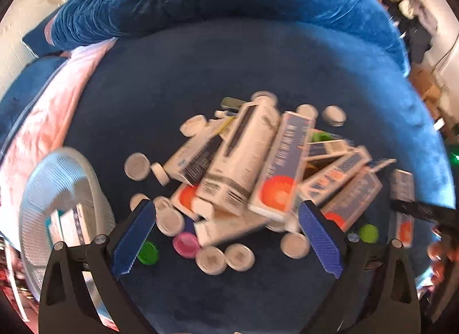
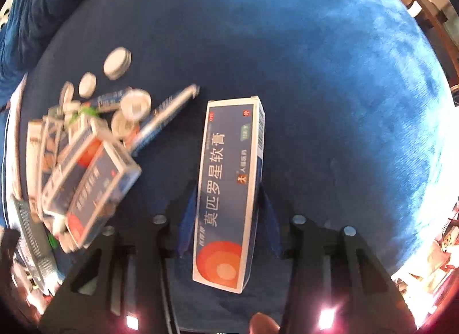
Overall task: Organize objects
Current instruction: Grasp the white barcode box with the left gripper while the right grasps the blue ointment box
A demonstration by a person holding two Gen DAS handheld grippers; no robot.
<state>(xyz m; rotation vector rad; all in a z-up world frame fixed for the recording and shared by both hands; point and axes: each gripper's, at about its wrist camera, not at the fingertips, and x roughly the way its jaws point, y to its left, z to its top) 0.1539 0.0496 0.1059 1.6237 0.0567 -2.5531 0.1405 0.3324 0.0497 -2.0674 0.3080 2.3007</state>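
Ointment boxes (image 1: pixel 258 161) lie heaped with round caps (image 1: pixel 238 256) on the blue blanket (image 1: pixel 172 75), near a mesh basket (image 1: pixel 57 196). Left gripper (image 1: pixel 226 236) hangs spread above them. Right gripper (image 2: pixel 226 219) pinches one box (image 2: pixel 229 190).

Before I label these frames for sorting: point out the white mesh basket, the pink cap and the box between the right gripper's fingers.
white mesh basket (image 1: pixel 43 190), left wrist view, wall.
pink cap (image 1: pixel 187 243), left wrist view, top.
ointment box (image 2: pixel 226 190), right wrist view, front face.
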